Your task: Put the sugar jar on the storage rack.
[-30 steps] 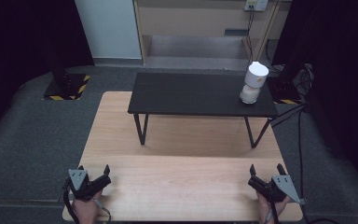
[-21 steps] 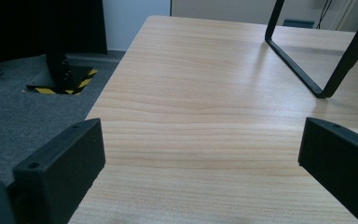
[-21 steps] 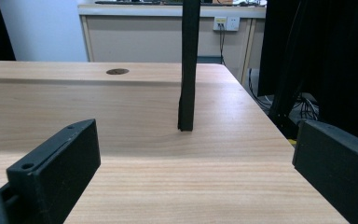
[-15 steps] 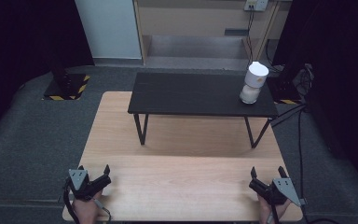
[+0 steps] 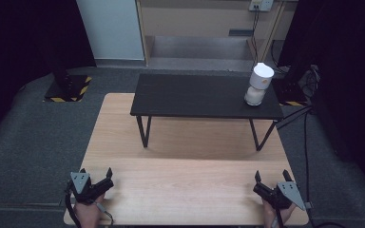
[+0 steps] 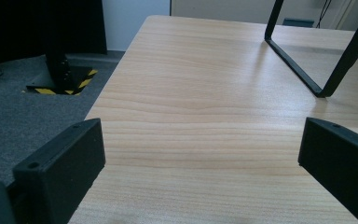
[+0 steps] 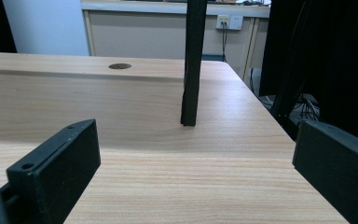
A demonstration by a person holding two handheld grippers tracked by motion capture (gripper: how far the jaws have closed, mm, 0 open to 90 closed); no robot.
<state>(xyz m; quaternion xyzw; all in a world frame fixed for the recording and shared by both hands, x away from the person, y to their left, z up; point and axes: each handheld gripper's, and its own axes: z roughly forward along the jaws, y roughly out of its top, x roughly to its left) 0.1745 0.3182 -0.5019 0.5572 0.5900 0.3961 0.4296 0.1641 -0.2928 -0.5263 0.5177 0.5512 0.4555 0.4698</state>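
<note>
Both sets of jaws wide open, empty: left gripper (image 5: 95, 181) at desk (image 5: 185, 185) near-left corner, right gripper (image 5: 270, 186) near-right (resting low).

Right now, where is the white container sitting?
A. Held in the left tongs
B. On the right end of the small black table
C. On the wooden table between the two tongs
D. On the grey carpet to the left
B: the white container stands upright at the right end of the small black table, far from both tongs.

Black bench (image 5: 204, 97) on wooden table (image 5: 185, 185), white jar (image 5: 258, 84) atop it, grey carpet (image 5: 24, 137).
</note>
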